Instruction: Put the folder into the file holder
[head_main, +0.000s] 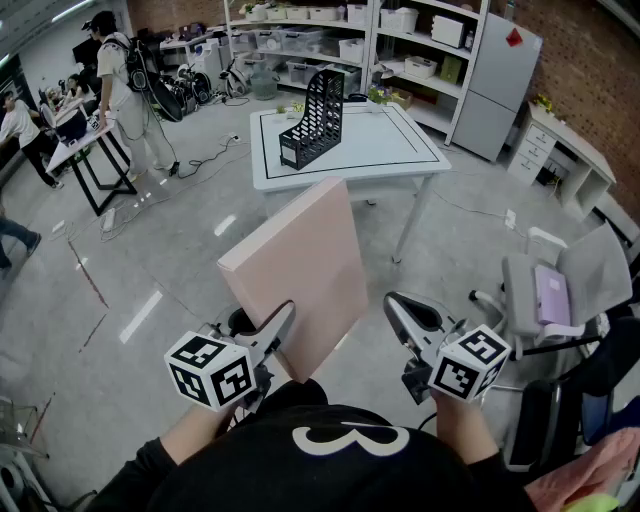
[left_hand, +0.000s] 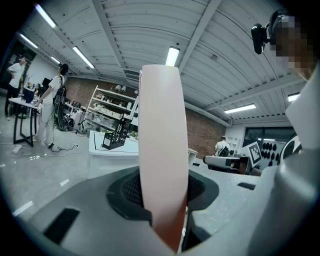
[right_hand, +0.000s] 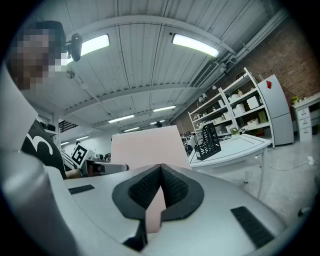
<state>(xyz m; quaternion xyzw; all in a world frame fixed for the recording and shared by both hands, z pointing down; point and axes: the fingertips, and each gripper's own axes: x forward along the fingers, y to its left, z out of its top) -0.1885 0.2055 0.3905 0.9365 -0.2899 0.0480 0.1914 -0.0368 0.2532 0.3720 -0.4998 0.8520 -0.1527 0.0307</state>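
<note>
The step in hand appears to be carrying the folder to the file holder, and nothing is placed yet. To do it well, the left tool (head_main: 286, 310) needs a firm clamp. It grips the large pink folder (head_main: 295, 265) only at its lower edge, so the tall sheet could likely swing or slip. The person should walk up to the near edge of the white surface (head_main: 390, 145) before lowering anything. The folder's thin edge should then line up with the open top of the black mesh file holder (head_main: 315, 115). The right tool (head_main: 392, 300) is free and could steady the folder's right edge during the drop.

The left tool sits low at the left of the head view, pointing forward and up. Its jaws are pressed on the folder from both sides. The left gripper view looks straight along the folder's thin edge, which rises upright between the pads. The folder is held in the air over the grey floor (head_main: 180, 270), tilted slightly, well apart from the surface. The file holder stands upright on the left half of the surface, near its left edge. The right tool sits low at the right, just beside the folder but not touching it. Its pads (right_hand: 172, 187) meet at the tips and grip nothing.
</note>
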